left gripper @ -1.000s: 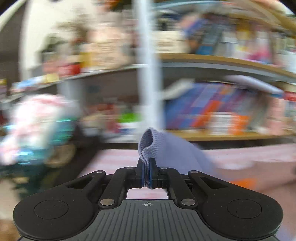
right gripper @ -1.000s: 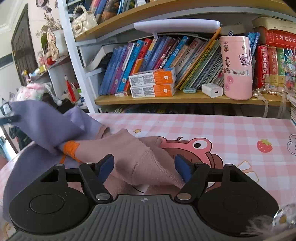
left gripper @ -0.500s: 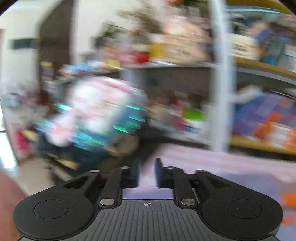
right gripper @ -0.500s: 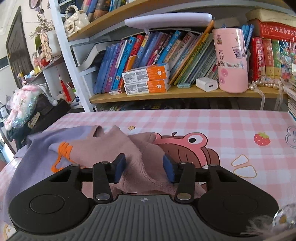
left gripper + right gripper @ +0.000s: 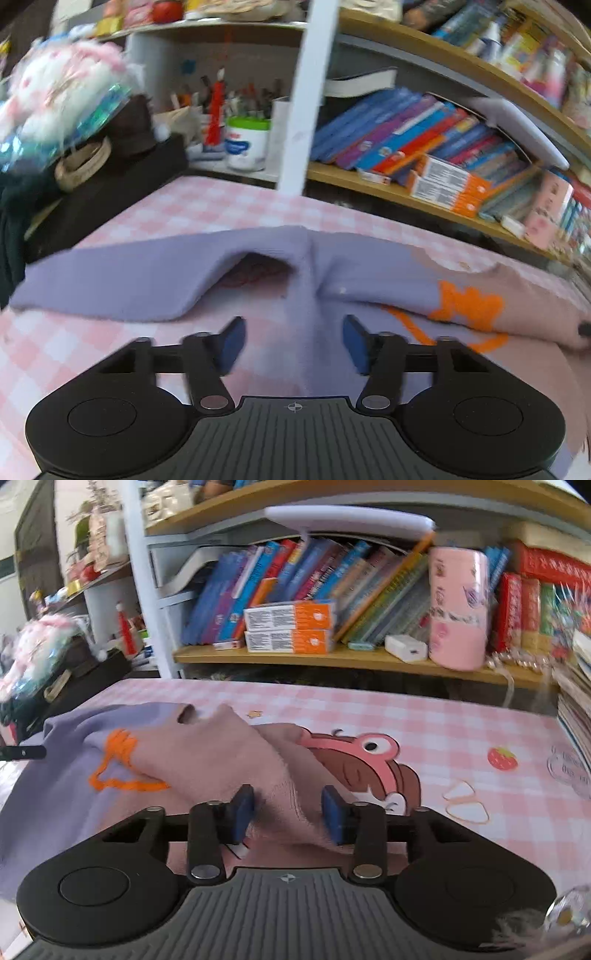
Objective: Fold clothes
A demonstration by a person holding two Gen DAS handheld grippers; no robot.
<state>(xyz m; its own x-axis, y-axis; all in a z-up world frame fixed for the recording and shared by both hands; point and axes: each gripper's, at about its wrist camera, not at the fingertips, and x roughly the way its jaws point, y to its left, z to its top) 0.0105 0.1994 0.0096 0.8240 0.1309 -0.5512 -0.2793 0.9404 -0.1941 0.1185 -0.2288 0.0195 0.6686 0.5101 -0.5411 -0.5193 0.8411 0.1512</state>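
A lavender and pink garment (image 5: 147,280) with an orange print (image 5: 469,302) lies spread on the pink checked tablecloth (image 5: 192,199). One lavender sleeve is folded across it. My left gripper (image 5: 293,345) hovers open over the lavender cloth and holds nothing. In the right wrist view the garment's pink part (image 5: 221,753) forms a raised fold running between the fingers of my right gripper (image 5: 289,815). Its jaws stand partly apart around that fold, not pressed on it. The left gripper's black tip (image 5: 22,752) shows at the garment's left edge.
A shelf behind the table holds books (image 5: 295,572), two orange boxes (image 5: 291,627), a white charger (image 5: 406,648) and a pink tin (image 5: 458,605). A book stack (image 5: 576,709) stands at the right edge. A plush toy (image 5: 55,85) and a pen pot (image 5: 245,142) are at far left.
The left gripper let go of the lavender cloth, opened and swung back down toward the garment. The sleeve now lies flat. The right gripper's fingers closed inward around the pink fold.
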